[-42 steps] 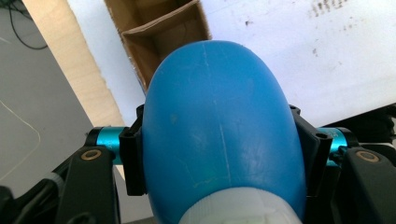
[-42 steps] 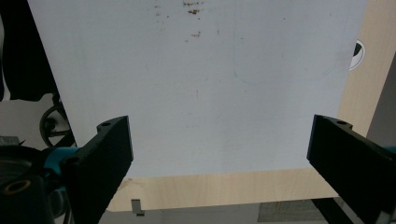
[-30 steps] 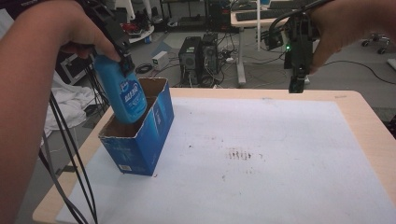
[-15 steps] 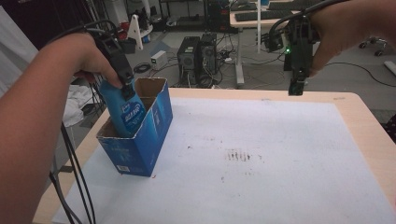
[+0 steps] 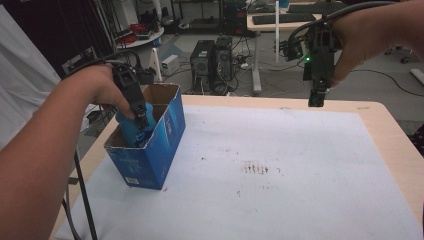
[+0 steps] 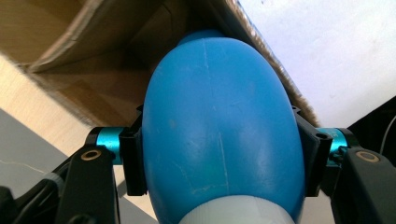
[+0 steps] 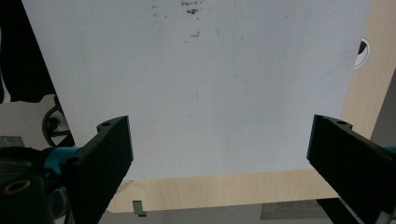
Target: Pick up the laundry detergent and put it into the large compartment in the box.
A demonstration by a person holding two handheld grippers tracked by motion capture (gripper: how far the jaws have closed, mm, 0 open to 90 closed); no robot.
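At the left of the high view, the left gripper (image 5: 141,121) lowers a blue bottle (image 5: 131,131) into an open blue cardboard box (image 5: 150,160) that stands near the table's left edge, its jaws clamped on the bottle's two flanks. The bottle is already well down between the box walls, with only its upper part and the gripper above the torn rim; whether its base has reached the box floor cannot be told from here. The left gripper view looks along the bottle's rounded blue body (image 6: 219,140) toward the brown inside of the box (image 6: 107,56), the black jaws pressed against either side and a pale cap end at the bottom edge of the frame. Across the middle of the high view the white sheet (image 5: 280,165) covering the table (image 5: 390,135) lies bare apart from a few dark specks (no other item waits there to be packed). At the upper right, the right gripper (image 5: 317,98) hangs above the table's far edge, idle, its jaws spread wide with nothing between them, as the right gripper view shows over the white sheet (image 7: 210,84). By the look of it the placing is nearly done: what remains is to settle the bottle on the box floor, release it and lift the gripper clear.
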